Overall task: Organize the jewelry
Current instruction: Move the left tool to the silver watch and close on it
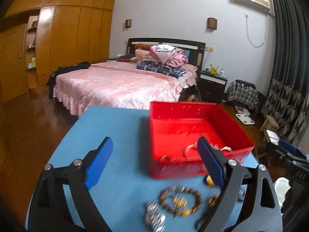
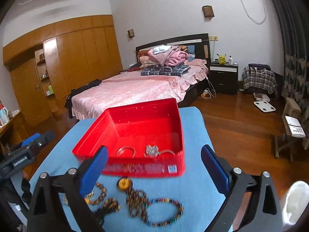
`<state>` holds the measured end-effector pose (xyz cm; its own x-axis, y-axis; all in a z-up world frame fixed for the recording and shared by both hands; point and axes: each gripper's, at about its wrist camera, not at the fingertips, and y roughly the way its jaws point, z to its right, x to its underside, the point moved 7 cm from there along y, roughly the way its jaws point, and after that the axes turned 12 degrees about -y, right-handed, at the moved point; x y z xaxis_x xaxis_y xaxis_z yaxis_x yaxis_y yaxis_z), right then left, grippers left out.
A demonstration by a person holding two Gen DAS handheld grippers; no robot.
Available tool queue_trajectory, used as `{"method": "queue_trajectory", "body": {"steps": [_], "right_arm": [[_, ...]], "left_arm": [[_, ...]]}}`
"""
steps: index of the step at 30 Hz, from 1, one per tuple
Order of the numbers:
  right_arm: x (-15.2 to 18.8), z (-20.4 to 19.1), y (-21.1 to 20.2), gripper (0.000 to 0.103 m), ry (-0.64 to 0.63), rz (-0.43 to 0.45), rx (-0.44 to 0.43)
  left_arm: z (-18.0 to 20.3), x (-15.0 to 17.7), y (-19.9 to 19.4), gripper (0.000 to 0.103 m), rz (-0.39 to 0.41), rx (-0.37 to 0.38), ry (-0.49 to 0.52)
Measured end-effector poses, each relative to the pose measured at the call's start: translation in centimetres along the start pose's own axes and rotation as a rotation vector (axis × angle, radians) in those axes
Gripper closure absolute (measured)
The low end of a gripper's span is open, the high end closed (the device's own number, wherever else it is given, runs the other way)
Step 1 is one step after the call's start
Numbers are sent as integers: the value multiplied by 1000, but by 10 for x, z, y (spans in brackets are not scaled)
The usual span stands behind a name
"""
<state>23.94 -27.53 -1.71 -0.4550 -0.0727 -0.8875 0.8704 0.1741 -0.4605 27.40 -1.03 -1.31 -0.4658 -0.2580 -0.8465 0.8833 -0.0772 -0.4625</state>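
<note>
A red plastic box (image 1: 193, 114) (image 2: 143, 116) stands on a blue-covered table (image 1: 108, 127) (image 2: 193, 185). Inside it lie clear bangles (image 2: 125, 150) (image 1: 190, 149) and a silver chain piece (image 2: 152, 150). In front of the box lie loose pieces: a brown bead bracelet (image 1: 180, 201), a silver watch-like piece (image 1: 154, 215), a multicoloured bead bracelet (image 2: 166, 211), a dark bead necklace with a yellow pendant (image 2: 123, 182). My left gripper (image 1: 154, 160) is open above the table, empty. My right gripper (image 2: 154, 170) is open over the loose jewelry, empty.
A bed with a pink cover (image 1: 119, 85) and stacked clothes stands beyond the table. A wooden wardrobe (image 1: 58, 38) lines the left wall. A nightstand (image 2: 224, 77), a scale (image 2: 264, 106) and a stool (image 2: 291, 116) stand on the wooden floor to the right.
</note>
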Motion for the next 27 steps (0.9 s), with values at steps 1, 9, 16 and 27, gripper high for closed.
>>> {"method": "queue_trajectory", "body": {"steps": [1, 9, 16, 27], "right_arm": [[4, -2, -4, 6, -3, -3, 3], [40, -20, -22, 6, -56, -40, 30], [69, -31, -21, 6, -81, -81, 19], [78, -33, -20, 6, -82, -85, 11]], "left_arm": [[-5, 5, -5, 15, -2, -11, -3], [-27, 49, -20, 15, -71, -53, -23], [-35, 86, -10, 15, -144, -94, -14], [-40, 108, 6, 22, -228, -121, -32]]}}
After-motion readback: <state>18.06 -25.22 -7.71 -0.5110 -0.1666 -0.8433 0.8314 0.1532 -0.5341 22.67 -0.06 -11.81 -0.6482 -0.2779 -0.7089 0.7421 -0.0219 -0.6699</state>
